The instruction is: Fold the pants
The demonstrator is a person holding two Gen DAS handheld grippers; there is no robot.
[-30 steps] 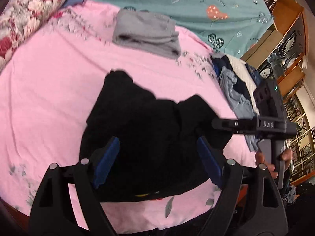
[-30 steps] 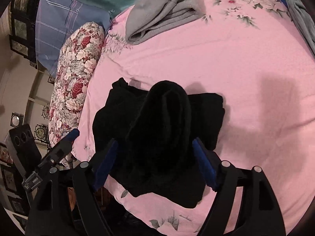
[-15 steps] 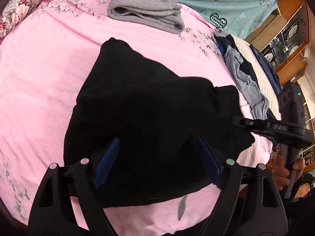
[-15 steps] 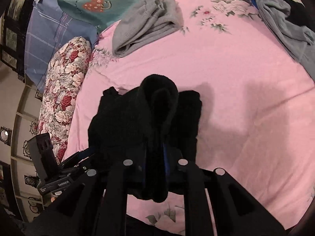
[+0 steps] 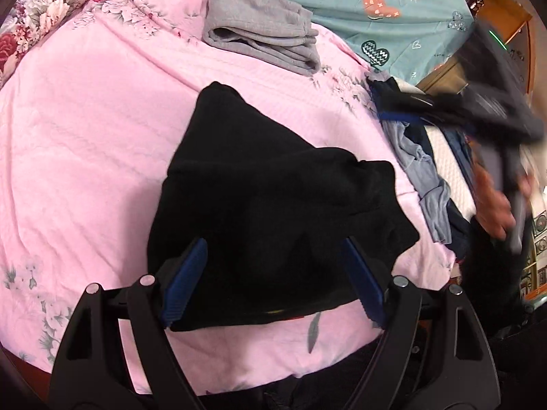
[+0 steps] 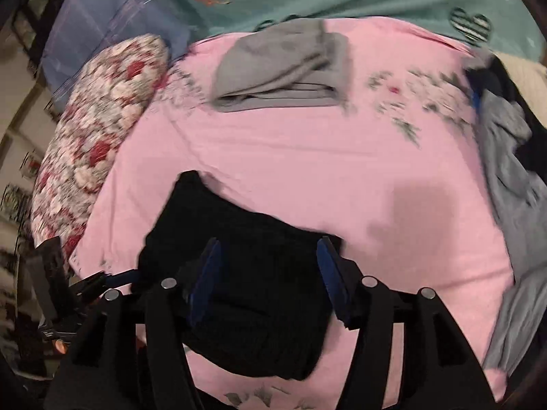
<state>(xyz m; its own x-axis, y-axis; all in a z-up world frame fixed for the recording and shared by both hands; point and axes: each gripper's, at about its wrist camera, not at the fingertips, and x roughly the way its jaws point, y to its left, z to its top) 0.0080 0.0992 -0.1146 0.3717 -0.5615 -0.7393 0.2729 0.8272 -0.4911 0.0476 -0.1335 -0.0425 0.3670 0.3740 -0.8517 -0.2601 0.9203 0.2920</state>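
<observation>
- Black pants [image 5: 273,205] folded into a compact bundle, lying on the pink floral bedsheet [image 5: 85,143] near the bed's front edge; looks like the fold is mostly done.
- Left gripper [image 5: 273,280] hovering over the near edge of the bundle, fingers [image 5: 184,280] spread wide, holding nothing; probably placed to press or re-grab the hem.
- Right gripper [image 6: 270,280] above the bundle's right part, fingers [image 6: 205,280] apart, no cloth pinched; frame motion-blurred.
- Same bundle in right wrist view [image 6: 239,273], partly under the fingers.
- Folded grey garment [image 5: 259,37] set further back on the sheet, well apart; likely the finished pile.
- Unfolded clothes heap [image 5: 420,157] at the right side of the bed, likely waiting.
- Floral pillow [image 6: 99,130] at left, out of the working area.
</observation>
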